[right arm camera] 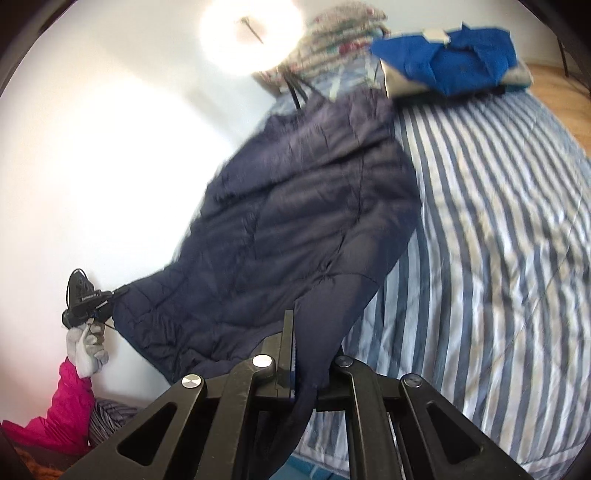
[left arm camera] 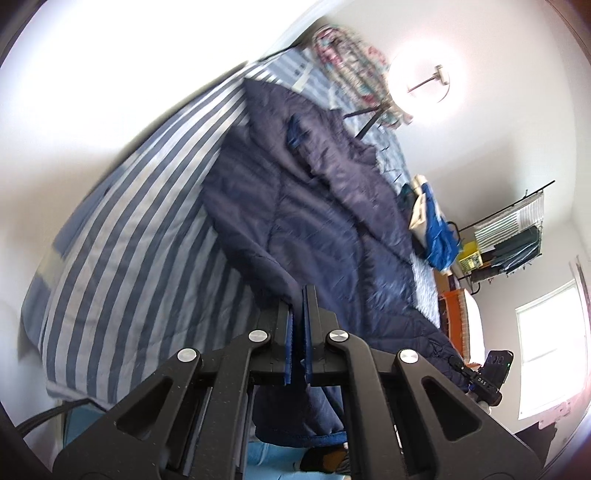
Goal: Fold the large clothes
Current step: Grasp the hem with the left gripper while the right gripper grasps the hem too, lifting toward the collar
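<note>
A large navy quilted jacket (left arm camera: 295,206) is lifted off a blue-and-white striped bed (left arm camera: 122,229); its far end still rests on the bed. My left gripper (left arm camera: 299,295) is shut on the jacket's hem edge, and the fabric hangs below the fingers. My right gripper (right arm camera: 295,325) is shut on another hem corner of the jacket (right arm camera: 295,206), with cloth draped over and through the fingers. In the right wrist view the left gripper (right arm camera: 88,299) shows at the far left, held by a gloved hand, pinching the jacket's other corner.
A blue folded garment (right arm camera: 450,59) on a beige one lies at the bed's far edge, also in the left wrist view (left arm camera: 436,229). A floral bundle (right arm camera: 340,29) sits near the head. A clothes rack (left arm camera: 513,236) and window (left arm camera: 550,350) are at the right.
</note>
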Action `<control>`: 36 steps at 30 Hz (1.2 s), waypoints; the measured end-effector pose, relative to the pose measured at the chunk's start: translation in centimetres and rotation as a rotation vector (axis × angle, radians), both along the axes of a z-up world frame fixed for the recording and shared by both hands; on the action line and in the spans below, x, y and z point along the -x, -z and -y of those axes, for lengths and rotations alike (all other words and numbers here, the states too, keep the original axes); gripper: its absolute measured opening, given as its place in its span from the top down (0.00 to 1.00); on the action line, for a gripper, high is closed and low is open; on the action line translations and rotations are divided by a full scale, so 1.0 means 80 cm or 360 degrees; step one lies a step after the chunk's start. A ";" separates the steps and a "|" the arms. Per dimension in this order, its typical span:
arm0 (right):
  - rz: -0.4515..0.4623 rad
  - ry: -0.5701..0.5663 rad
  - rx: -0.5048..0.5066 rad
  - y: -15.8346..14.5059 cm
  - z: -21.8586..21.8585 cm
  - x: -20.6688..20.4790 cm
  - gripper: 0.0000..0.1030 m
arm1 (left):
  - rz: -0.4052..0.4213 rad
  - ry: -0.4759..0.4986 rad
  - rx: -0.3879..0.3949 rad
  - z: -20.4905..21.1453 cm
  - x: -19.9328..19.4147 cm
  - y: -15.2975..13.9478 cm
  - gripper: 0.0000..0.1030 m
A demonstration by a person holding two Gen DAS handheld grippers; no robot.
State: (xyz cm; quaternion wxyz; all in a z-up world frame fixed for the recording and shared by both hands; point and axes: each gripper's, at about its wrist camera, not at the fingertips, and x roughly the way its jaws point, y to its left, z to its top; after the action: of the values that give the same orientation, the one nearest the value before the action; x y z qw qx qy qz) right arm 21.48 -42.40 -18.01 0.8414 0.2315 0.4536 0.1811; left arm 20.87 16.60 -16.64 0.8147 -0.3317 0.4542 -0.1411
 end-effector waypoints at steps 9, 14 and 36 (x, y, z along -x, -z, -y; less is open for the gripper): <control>0.0111 0.0095 0.0030 -0.053 0.011 -0.048 0.99 | 0.0135 -0.0016 -0.0086 0.013 -0.059 -0.056 0.98; 0.0161 0.0104 0.0098 -0.080 0.008 -0.091 0.99 | 0.0180 -0.0037 -0.0121 0.020 -0.099 -0.064 0.98; 0.0072 0.0252 0.0219 -0.040 0.026 -0.339 0.99 | 0.0159 -0.0162 -0.0325 0.042 -0.326 -0.010 0.98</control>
State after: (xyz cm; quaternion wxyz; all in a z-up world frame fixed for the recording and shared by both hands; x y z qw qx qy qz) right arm 48.59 -44.52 -14.81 0.8770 0.2042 0.4260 0.0877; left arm 46.92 13.26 -15.86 0.8720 -0.2621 0.4076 -0.0690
